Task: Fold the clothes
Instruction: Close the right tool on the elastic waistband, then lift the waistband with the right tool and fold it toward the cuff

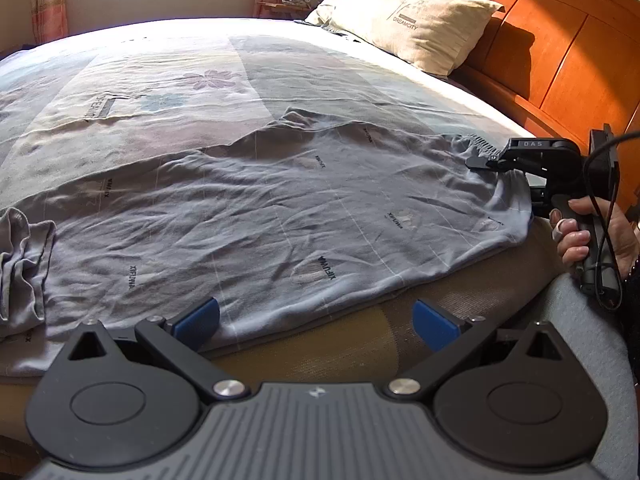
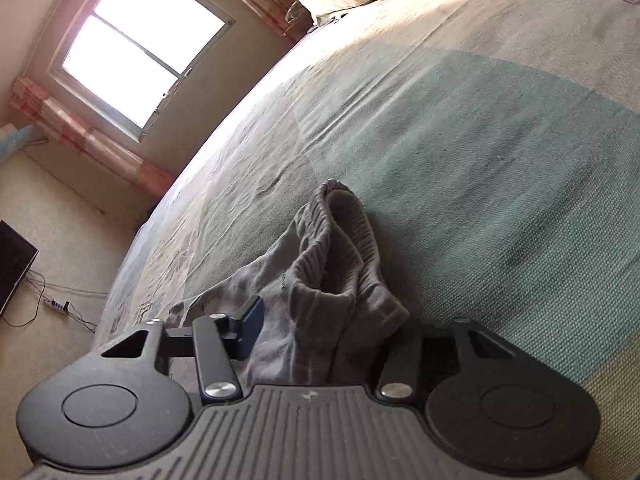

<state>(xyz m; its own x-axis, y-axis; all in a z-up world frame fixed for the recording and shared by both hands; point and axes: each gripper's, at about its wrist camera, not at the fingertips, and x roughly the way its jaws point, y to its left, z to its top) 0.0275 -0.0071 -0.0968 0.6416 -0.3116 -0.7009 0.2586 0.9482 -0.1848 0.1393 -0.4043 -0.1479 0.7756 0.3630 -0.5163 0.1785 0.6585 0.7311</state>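
A grey-blue garment [image 1: 280, 216] with small printed logos lies spread and wrinkled across the bed. Its ribbed elastic waistband [image 1: 480, 146] is at the far right. One end is bunched at the left edge [image 1: 20, 264]. My left gripper [image 1: 316, 324] is open at the garment's near hem, its blue pads [image 1: 200, 320] wide apart and gripping nothing. My right gripper [image 1: 486, 160] is shut on the waistband corner. In the right wrist view the waistband [image 2: 344, 216] bunches up between the right gripper's [image 2: 320, 332] fingers, and the fabric hides the right-hand finger.
The bed has a patterned sheet [image 1: 160, 80], a pillow [image 1: 408, 16] and an orange wooden headboard [image 1: 568, 60] at the far right. A person's hand [image 1: 580, 236] holds the right gripper's handle. The window [image 2: 140, 44] and a power strip on the floor [image 2: 56, 304] are beyond the bed.
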